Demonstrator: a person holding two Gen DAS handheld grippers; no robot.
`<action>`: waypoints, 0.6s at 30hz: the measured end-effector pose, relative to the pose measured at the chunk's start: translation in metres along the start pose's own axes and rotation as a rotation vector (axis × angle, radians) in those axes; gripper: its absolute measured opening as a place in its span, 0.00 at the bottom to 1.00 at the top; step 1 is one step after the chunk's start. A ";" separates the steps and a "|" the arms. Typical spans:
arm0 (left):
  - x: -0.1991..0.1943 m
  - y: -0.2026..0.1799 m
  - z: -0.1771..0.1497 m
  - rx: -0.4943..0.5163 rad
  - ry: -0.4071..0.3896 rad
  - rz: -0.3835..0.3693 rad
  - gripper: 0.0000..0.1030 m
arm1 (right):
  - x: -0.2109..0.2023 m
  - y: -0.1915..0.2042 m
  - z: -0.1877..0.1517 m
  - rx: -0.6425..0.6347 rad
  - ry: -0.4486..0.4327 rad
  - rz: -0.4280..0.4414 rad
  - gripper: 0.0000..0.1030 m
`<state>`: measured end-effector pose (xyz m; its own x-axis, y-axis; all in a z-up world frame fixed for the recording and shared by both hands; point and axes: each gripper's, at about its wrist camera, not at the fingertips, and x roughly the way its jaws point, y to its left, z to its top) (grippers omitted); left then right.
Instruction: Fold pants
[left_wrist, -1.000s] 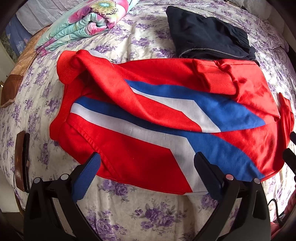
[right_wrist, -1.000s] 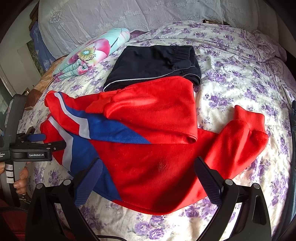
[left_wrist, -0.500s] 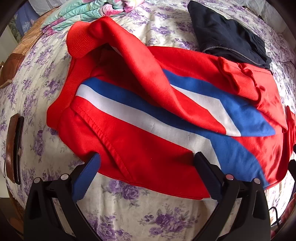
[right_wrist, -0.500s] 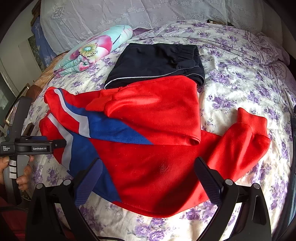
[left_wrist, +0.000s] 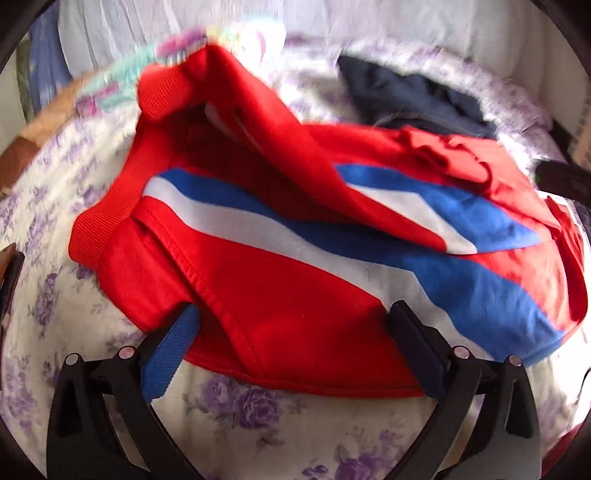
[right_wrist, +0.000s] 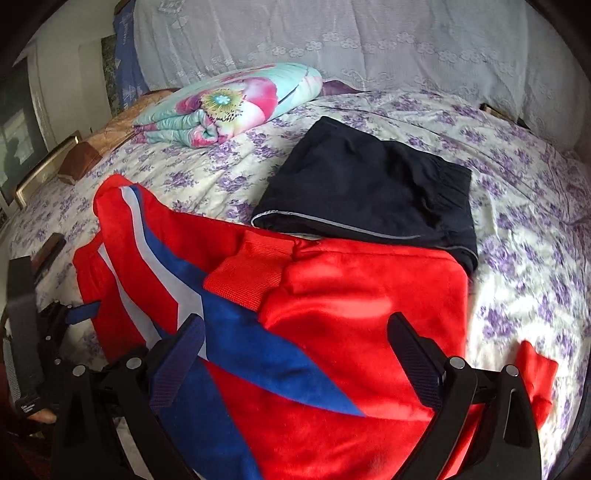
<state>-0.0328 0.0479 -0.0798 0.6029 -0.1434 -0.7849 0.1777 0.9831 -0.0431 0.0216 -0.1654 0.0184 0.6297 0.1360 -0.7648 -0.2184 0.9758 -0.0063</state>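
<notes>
- Red pants with blue and white stripes
- Folded navy garment
- Cream bedsheet with purple flowers
- Pink-and-turquoise floral quilt
- Blue-padded black fingers

Home bedroom (floral bedsheet, folded quilt).

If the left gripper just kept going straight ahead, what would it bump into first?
Most likely the red garment: the left gripper is open, its fingertips already at the near hem. Depth is hard to judge in this blurred view.
</notes>
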 end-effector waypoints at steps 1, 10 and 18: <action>-0.001 0.002 0.003 -0.019 0.000 -0.027 0.96 | 0.010 0.007 0.002 -0.041 0.013 -0.020 0.96; 0.001 0.001 0.007 -0.026 0.002 -0.039 0.96 | 0.047 -0.003 0.013 -0.061 0.063 0.009 0.40; 0.000 0.003 0.007 -0.023 0.003 -0.035 0.96 | -0.037 -0.163 -0.003 0.422 -0.159 -0.148 0.33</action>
<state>-0.0263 0.0502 -0.0758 0.5940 -0.1776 -0.7846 0.1810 0.9798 -0.0848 0.0318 -0.3301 0.0459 0.7445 -0.0173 -0.6674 0.1837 0.9664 0.1799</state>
